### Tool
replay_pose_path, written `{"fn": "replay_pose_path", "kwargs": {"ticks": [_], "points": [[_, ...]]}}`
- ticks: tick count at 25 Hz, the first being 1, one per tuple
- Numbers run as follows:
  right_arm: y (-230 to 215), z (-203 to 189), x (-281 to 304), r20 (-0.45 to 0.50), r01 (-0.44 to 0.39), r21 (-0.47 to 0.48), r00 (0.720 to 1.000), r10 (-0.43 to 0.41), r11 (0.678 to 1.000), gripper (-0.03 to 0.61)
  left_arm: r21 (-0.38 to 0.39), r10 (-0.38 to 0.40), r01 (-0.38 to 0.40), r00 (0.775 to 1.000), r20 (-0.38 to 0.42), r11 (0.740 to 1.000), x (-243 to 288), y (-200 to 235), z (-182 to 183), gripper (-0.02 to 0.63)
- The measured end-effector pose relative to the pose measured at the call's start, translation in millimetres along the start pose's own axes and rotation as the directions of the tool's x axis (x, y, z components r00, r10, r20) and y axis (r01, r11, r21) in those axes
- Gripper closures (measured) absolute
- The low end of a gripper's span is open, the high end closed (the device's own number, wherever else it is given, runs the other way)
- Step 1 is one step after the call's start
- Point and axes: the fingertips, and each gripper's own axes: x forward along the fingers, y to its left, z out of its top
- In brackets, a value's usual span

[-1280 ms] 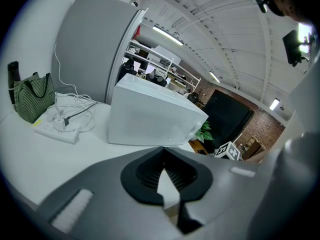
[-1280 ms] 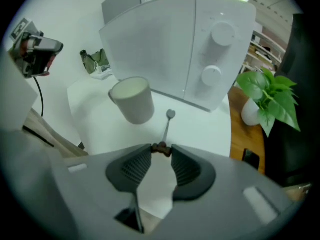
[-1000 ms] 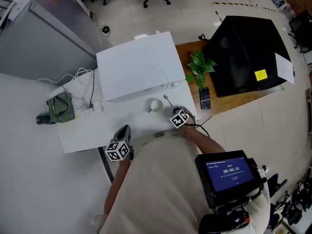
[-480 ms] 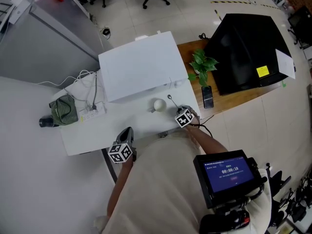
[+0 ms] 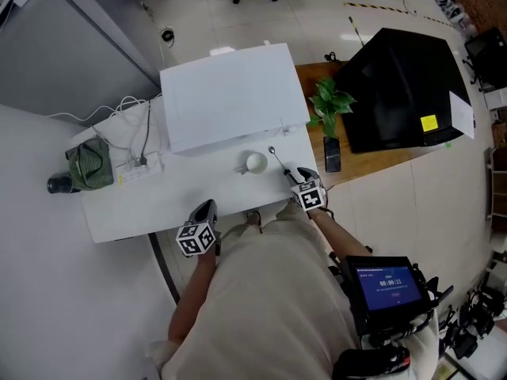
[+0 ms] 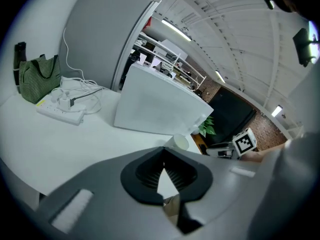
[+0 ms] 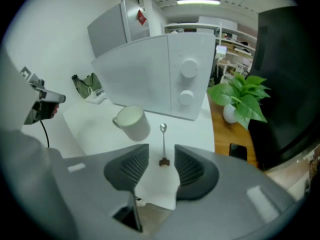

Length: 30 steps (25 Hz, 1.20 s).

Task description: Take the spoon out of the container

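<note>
Right gripper view: your right gripper point(image 7: 161, 154), jaws just narrowing yet apart, holds nothing; the spoon point(image 7: 163, 143), likely light, stiff and slippery, lies beside the mug point(image 7: 132, 123). Pinch its thin handle. Your left gripper point(image 6: 164, 156) sits closed, empty.

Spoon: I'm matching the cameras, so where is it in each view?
Head view: spoon on the table, right of the mug.
Left gripper view: cannot be made out.
Right gripper view: centre, lying ahead of the right gripper.
Shared landmark: the white mug.
</note>
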Motion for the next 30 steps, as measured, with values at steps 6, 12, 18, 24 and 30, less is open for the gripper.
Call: {"fn": "replay_pose_path", "kwargs": {"ticks": [6,12,18,24,30], "points": [[22.3,45.2,-39.6,0.11,-0.063,-0.037,0.992,0.067,0.997,0.434,0.004,-0.064,0.064,0.998,-0.001,0.998,13.8,-21.0,-2.0,0.614],[44.8,107.0,-84.7,0.26,-0.121,-0.111,0.954,0.146,0.986,0.454,-0.022,-0.097,0.098,0.994,0.049,0.995,17.7,-42.8,6.2,0.614],[40.2,122.6,-133.1,0.365,-0.17,-0.135,0.907,0.208,0.976,0.472,0.076,-0.122,0.118,0.991,0.051,0.99,21.3,-100.5,2.5,0.614],[8.3,109.2,-186.1,0.414,-0.193,-0.184,0.874,0.254,0.964,0.482,0.057,-0.105,0.098,0.986,0.131,0.994,23.8,-168.2,-0.2,0.614],[-40.5,74.7,-226.1,0.442,-0.202,-0.172,0.859,0.259,0.964,0.486,0.089,-0.081,0.068,0.984,0.161,0.994,22.5,-219.4,-21.0,0.614]]}}
